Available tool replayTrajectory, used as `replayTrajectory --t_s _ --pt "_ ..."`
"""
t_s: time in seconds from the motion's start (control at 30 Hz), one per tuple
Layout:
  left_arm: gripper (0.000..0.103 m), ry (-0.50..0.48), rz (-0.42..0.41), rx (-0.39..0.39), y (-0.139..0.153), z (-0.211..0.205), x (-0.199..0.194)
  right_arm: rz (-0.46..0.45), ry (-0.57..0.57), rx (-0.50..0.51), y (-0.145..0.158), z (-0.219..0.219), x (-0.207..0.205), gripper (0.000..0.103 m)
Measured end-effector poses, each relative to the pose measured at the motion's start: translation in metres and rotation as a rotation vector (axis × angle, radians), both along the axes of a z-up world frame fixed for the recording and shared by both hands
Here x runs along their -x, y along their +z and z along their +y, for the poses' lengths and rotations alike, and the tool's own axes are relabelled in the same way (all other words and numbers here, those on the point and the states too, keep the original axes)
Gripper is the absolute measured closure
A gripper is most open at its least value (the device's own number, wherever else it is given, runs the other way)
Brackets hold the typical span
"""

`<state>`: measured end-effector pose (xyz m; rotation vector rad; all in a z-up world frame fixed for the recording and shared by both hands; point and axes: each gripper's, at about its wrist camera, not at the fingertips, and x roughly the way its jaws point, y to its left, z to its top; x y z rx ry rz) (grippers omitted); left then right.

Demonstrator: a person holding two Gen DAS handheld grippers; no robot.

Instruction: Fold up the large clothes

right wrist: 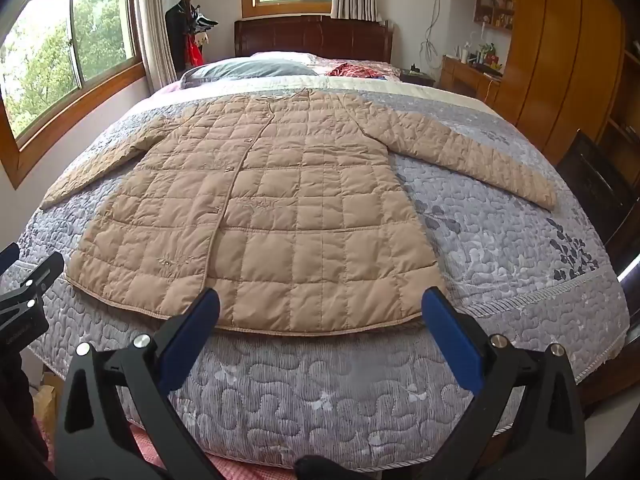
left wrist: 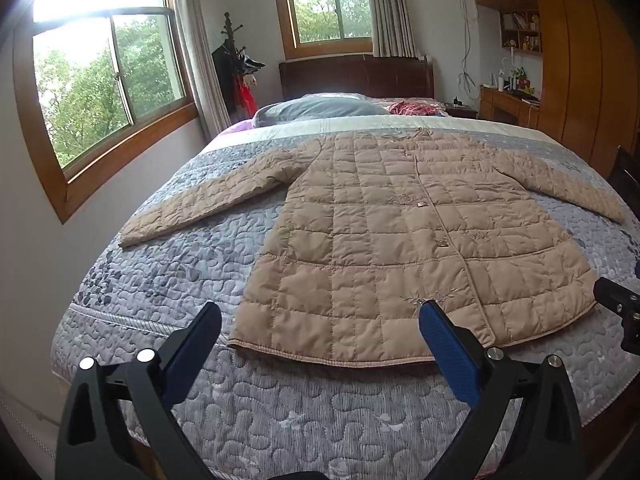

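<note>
In the lower left of its view, the left gripper (left wrist: 320, 320) had its fingers wide apart and held nothing, just before the hem of the beige quilted coat (left wrist: 400, 232). The coat lay flat in the middle of the frame on the bed (left wrist: 168, 280), sleeves spread to both sides. The right gripper (right wrist: 320, 304) hovered at the lower middle of its view, fingers also wide apart and holding nothing.

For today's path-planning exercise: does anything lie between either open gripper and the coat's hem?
Nothing visible does. Only bare quilted bedspread separates the left gripper and right gripper from the tan quilted coat.
</note>
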<state>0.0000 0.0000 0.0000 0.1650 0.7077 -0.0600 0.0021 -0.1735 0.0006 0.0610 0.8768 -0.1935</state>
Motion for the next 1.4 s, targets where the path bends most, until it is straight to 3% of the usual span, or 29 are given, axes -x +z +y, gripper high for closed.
replayTrajectory --t_s 1.4 --pt "0.004 -0.002 -0.007 -0.001 0.0038 -0.0005 -0.0001 -0.006 0.003 0.0 -0.0008 0.004 -0.0011 0.003"
